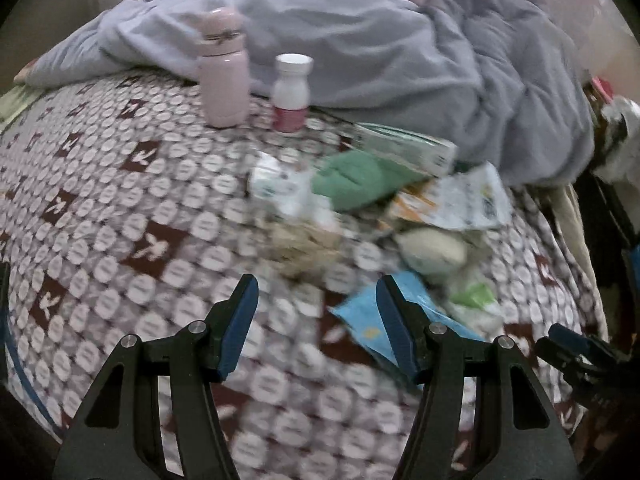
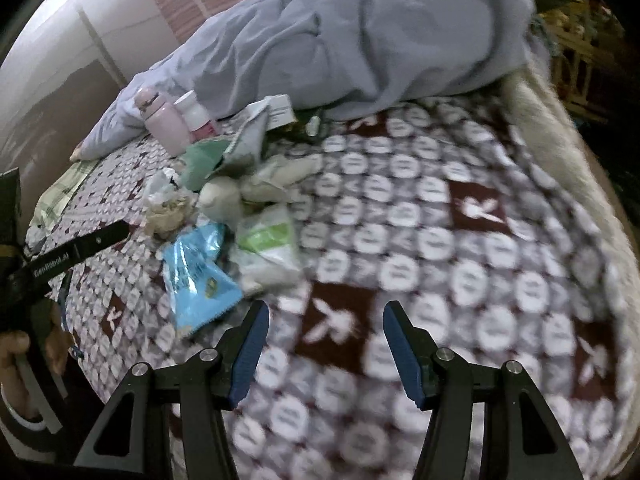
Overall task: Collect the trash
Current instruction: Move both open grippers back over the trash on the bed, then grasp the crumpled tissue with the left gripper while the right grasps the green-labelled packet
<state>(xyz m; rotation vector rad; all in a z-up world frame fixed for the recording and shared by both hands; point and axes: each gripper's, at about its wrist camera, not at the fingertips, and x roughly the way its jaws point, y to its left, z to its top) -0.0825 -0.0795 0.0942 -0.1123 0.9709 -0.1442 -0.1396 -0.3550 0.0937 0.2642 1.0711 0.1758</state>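
A heap of trash lies on the patterned bed cover (image 1: 120, 216): a blue wrapper (image 1: 362, 322) (image 2: 196, 276), crumpled brown paper (image 1: 306, 246) (image 2: 166, 212), a green cloth (image 1: 356, 178) (image 2: 200, 162), a white and green packet (image 2: 266, 236), a white and orange wrapper (image 1: 456, 200) and a box (image 1: 408, 148). My left gripper (image 1: 316, 288) is open and empty, just short of the heap, its right finger over the blue wrapper. My right gripper (image 2: 324, 314) is open and empty over bare cover, right of the heap.
A pink flask (image 1: 224, 70) (image 2: 164, 122) and a white pill bottle (image 1: 292, 92) (image 2: 196, 114) stand behind the heap. A rumpled grey-blue duvet (image 1: 400, 52) (image 2: 360, 36) fills the far side. The bed edge (image 2: 560, 128) drops off at right. Both views are motion-blurred.
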